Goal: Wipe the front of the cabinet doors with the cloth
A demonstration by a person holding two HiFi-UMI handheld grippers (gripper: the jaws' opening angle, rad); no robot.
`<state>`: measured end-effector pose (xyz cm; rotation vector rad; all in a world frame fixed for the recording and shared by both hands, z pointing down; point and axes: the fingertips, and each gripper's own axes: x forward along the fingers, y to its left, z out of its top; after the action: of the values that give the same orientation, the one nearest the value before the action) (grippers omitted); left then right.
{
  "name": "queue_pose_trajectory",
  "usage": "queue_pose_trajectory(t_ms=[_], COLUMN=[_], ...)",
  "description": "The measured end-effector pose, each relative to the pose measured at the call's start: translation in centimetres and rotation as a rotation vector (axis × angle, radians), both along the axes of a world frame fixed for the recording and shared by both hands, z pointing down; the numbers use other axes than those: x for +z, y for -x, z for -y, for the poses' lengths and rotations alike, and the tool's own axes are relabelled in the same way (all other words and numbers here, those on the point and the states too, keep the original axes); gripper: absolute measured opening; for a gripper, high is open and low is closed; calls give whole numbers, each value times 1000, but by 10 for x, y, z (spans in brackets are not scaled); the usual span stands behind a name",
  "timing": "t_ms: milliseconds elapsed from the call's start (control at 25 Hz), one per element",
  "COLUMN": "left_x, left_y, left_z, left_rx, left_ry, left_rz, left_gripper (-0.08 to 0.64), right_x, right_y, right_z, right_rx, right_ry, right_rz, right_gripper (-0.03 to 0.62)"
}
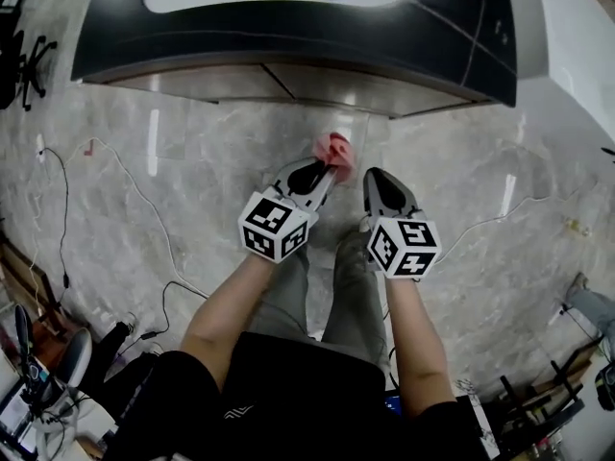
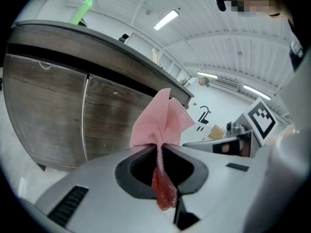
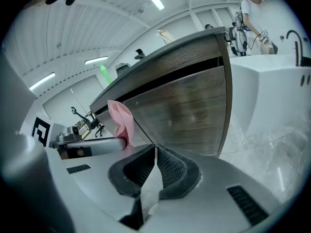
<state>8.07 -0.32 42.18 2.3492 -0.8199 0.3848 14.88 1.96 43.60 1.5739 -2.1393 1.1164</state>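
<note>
1. My left gripper (image 1: pixel 327 169): jaws clamped together on a pink mesh cloth (image 1: pixel 334 149). In the left gripper view the cloth (image 2: pixel 163 120) fans out above the closed tips of the gripper (image 2: pixel 159 147). A darker red tail of it hangs down behind the tips, through the gap in the gripper body.

2. My right gripper (image 1: pixel 373 174): jaws pressed together, ribbed pads meeting, nothing between them, as the right gripper view shows (image 3: pixel 155 149). It sits just beside the left gripper, to its right and apart from the cloth.

3. Pink mesh cloth, location: held in front of the cabinet, near the doors. I cannot tell whether it touches them. From the right gripper view it (image 3: pixel 121 120) stands up from the tip of the left gripper (image 3: pixel 92 147).

4. Brown wood-grain cabinet doors (image 2: pixel 58 110): two panels with a thin vertical seam between them, set under a dark countertop (image 1: pixel 288 36). The right gripper view shows one door face (image 3: pixel 184 110) directly ahead of my closed jaws.

5. Black-and-white square-marker cubes (image 1: pixel 277 227) and (image 1: pixel 405 246): one on each gripper, above my forearms.

6. Grey marbled glossy floor (image 1: pixel 144 190): thin cables (image 1: pixel 115 176) trail across it at the left.

7. Person in a white top (image 3: pixel 250 8): stands in the background, beyond the cabinet's far end.
</note>
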Motion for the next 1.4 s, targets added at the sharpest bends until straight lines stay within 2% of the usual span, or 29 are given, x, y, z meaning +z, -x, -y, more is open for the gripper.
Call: queue_pose_trajectory(t_ms=[160, 360, 480, 640, 800, 1080, 1400], left_x=[-28, -67, -90, -108, -126, -166, -202], left_y=[17, 33, 34, 33, 30, 39, 54], left_z=[-17, -17, -13, -15, -16, -7, 4], left_rx=[14, 24, 37, 67, 66, 61, -3], left_ry=[13, -17, -29, -30, -29, -85, -139], left_rz=[17, 34, 33, 75, 62, 58, 50], left_gripper=[32, 32, 32, 32, 32, 32, 32], right_x=[-24, -55, -75, -100, -120, -167, -212], right_y=[7, 11, 15, 21, 29, 37, 44], right_z=[-17, -27, -25, -22, -15, 3, 13], right_rx=[-16, -1, -8, -23, -13, -33, -60], right_ry=[4, -2, -23, -48, -65, -165, -265], right_rz=[-9, -12, -24, -47, -43, -64, -93], right_gripper=[40, 40, 40, 40, 40, 40, 40])
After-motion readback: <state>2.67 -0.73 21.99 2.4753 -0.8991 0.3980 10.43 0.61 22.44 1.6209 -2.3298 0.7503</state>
